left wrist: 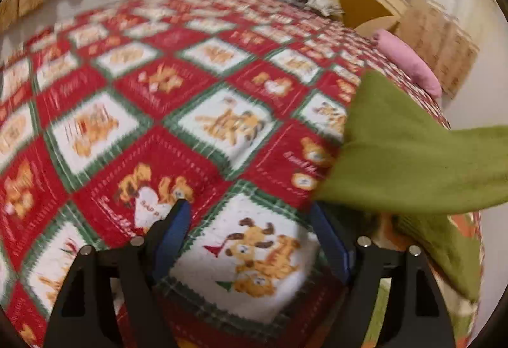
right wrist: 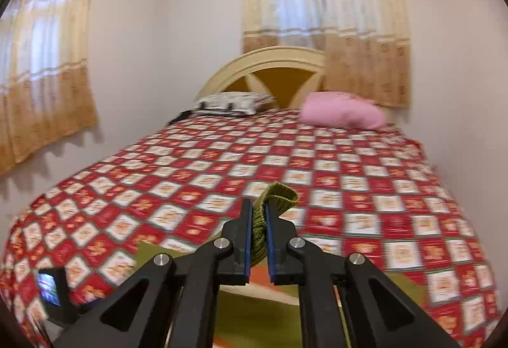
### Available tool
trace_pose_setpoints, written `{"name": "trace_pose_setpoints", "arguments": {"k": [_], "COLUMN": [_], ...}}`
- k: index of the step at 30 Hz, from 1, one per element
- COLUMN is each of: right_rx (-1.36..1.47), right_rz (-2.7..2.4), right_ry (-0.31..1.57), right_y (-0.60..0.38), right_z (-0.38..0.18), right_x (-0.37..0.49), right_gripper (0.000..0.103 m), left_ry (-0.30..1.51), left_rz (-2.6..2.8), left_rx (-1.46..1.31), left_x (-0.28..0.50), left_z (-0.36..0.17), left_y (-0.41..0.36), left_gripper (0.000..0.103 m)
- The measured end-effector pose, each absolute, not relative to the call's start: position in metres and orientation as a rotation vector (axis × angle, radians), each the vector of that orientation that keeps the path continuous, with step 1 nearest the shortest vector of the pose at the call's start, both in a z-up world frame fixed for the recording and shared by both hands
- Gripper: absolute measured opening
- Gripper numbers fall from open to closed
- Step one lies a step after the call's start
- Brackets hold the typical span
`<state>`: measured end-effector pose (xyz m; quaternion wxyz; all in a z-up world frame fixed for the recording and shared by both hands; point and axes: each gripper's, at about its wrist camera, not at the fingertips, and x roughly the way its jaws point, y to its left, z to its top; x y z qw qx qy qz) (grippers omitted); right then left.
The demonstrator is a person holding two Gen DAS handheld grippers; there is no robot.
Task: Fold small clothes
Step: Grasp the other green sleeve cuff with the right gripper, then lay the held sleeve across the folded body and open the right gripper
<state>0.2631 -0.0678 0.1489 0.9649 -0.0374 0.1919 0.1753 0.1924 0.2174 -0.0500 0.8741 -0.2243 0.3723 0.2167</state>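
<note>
A small green garment [left wrist: 403,157] hangs lifted above the red patterned bedspread [left wrist: 197,113] at the right of the left wrist view. My left gripper [left wrist: 250,208] is open and empty, low over the bedspread, just left of the garment. My right gripper [right wrist: 258,214] is shut on a ribbed edge of the green garment [right wrist: 276,194], which loops up between the fingers. More green cloth with orange and white print [right wrist: 263,310] lies below the right gripper.
The bed [right wrist: 317,164] fills both views. A pink pillow [right wrist: 343,110] and a patterned pillow [right wrist: 231,102] lie by the cream headboard [right wrist: 270,62]. Curtained windows [right wrist: 324,24] and walls close in the bed. A dark device with a small screen [right wrist: 52,291] shows at lower left.
</note>
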Motion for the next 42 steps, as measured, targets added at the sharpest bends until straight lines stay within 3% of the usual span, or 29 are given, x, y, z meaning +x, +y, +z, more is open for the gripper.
{"name": "trace_pose_setpoints", "arguments": {"k": [7,16,21,26,29,32,42], "right_rx": [-0.062,-0.041,-0.055,-0.028,-0.052,-0.025,-0.054], "right_rz": [0.215,0.145,0.099,0.065,0.041,0.090,0.175], "right_ry": [0.455,0.672,0.734,0.766,0.691,0.644,0.705], "right_y": [-0.141,-0.194,-0.202,-0.223,-0.223,-0.211,-0.171], "right_z": [0.126,0.031,-0.002,-0.003,0.009,0.019,-0.008], "right_x": [0.267,0.286,0.290,0.278,0.258,0.249,0.259], "right_gripper": [0.007,0.007,0.007,0.012,0.013,0.023,0.023], "left_ry": [0.740,0.717,0.821,0.832,0.865,0.898,0.910], "left_rz": [0.428,0.394,0.364,0.371,0.396,0.362,0.273], "left_rx": [-0.313,-0.226,-0.189,-0.180,-0.184,-0.218,-0.269], "left_x": [0.181,0.202,0.224,0.202,0.199,0.213,0.236], "left_z": [-0.031,-0.017,-0.024,-0.034,-0.043,-0.047,-0.036], "left_y": [0.193,0.170,0.147,0.152,0.161,0.165,0.163], "left_gripper": [0.080,0.080,0.080,0.080,0.080,0.080,0.080]}}
